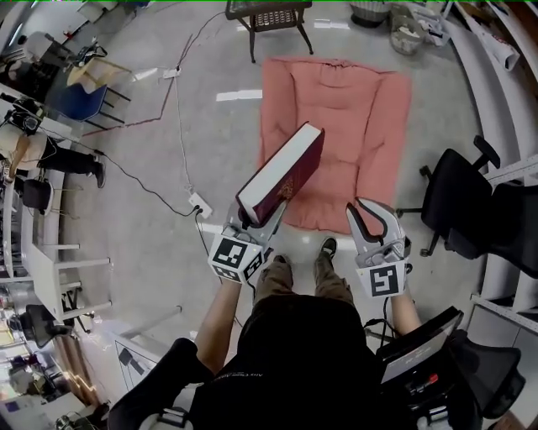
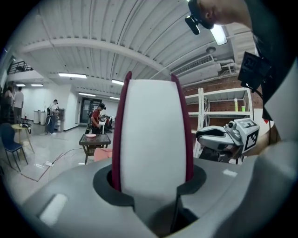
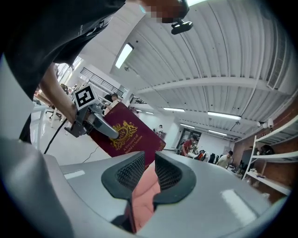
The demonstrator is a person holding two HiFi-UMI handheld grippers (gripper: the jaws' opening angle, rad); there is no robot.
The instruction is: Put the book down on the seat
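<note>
Head view: high up, steeply down onto the floor (image 1: 151,252), cushion (image 1: 336,117) and book (image 1: 282,176). Left gripper view: close behind left tongs (image 2: 150,183), level into room. Right gripper view: close behind right tongs (image 3: 149,172), level; shares book and cushion with head view.

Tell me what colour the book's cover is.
Maroon with a gold crest; the book shows best in the right gripper view.

A black office chair (image 1: 458,206) stands right of my right tongs (image 1: 371,217). A white power strip (image 1: 200,204) lies on the floor (image 1: 160,243) just left of my left tongs (image 1: 262,217). Well ahead of both stands a small dark table (image 1: 269,17); a blue chair (image 1: 81,101) sits far left.
</note>
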